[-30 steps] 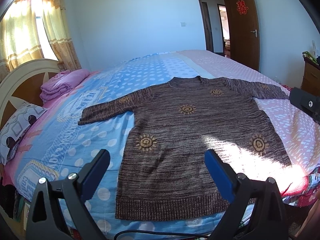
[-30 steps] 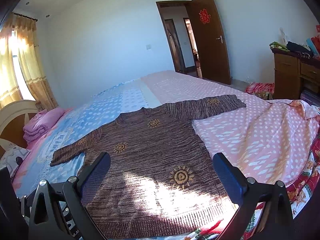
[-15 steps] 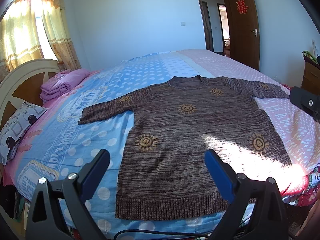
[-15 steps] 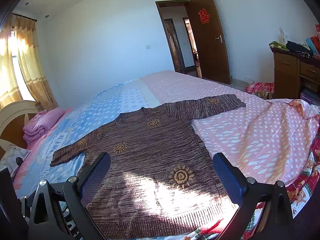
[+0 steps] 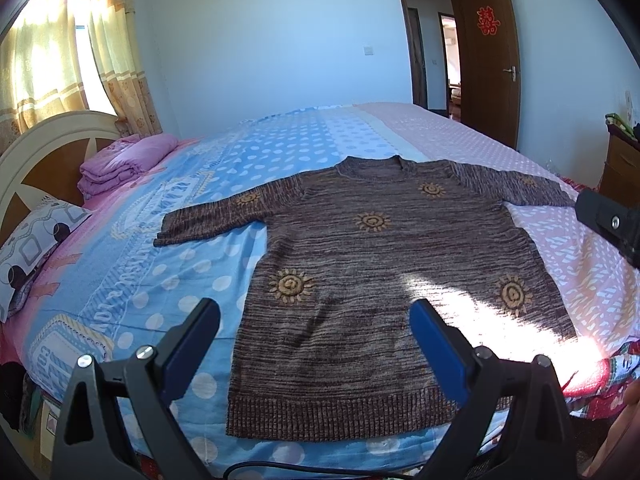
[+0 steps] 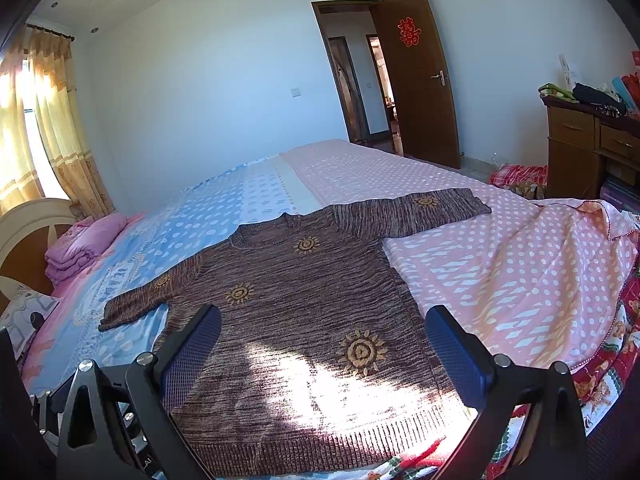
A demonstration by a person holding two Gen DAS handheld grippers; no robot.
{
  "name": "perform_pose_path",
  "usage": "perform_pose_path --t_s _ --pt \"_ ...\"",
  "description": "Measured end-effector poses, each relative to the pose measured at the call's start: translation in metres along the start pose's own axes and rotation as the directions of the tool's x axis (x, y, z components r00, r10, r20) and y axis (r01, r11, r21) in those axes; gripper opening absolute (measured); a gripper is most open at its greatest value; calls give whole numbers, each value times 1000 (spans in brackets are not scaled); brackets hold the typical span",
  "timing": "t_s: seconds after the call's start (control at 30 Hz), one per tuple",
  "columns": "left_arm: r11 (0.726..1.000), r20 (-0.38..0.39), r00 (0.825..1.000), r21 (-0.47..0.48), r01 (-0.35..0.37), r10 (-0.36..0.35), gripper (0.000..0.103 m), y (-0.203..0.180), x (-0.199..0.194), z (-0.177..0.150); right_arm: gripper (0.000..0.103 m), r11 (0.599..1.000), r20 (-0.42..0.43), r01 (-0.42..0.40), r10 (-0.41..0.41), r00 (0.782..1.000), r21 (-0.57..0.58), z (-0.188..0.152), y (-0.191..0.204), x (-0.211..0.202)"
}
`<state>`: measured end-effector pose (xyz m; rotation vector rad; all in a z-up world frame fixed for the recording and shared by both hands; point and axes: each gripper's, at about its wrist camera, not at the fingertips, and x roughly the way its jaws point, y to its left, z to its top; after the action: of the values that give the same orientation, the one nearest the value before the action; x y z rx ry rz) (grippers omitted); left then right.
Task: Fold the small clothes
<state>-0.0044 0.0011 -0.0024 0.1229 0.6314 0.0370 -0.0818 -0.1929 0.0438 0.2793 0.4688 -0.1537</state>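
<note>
A brown knitted sweater [image 5: 392, 272] with yellow sun motifs lies flat on the bed, front up, both sleeves spread out, hem toward me. The right wrist view shows the same sweater [image 6: 304, 320]. My left gripper [image 5: 316, 344] hangs open above the hem's left half, holding nothing. My right gripper [image 6: 324, 344] is open too, above the lower middle of the sweater, with nothing between its fingers. A part of the right gripper [image 5: 612, 224] shows at the right edge of the left wrist view.
The bed [image 5: 168, 280] has a blue dotted cover on the left and a pink dotted cover [image 6: 500, 264] on the right. A folded pink blanket [image 5: 128, 160] and a pillow [image 5: 36, 240] lie by the headboard. A wooden dresser [image 6: 588, 148] stands right, near an open door [image 6: 420, 80].
</note>
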Motion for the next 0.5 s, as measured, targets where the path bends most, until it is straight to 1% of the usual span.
perform_pose_path --t_s 0.23,0.37,0.5 --pt "999 9 1000 -26 21 -21 98 4 -2 3 102 1000 -15 3 -3 1000 -12 -1 1 2" --pt "998 21 999 -47 32 -31 98 7 -4 4 102 998 -35 22 -24 999 -50 -3 8 7" --pt "997 15 999 -68 30 -29 98 11 -2 4 102 996 -51 35 -39 998 -81 -5 13 11"
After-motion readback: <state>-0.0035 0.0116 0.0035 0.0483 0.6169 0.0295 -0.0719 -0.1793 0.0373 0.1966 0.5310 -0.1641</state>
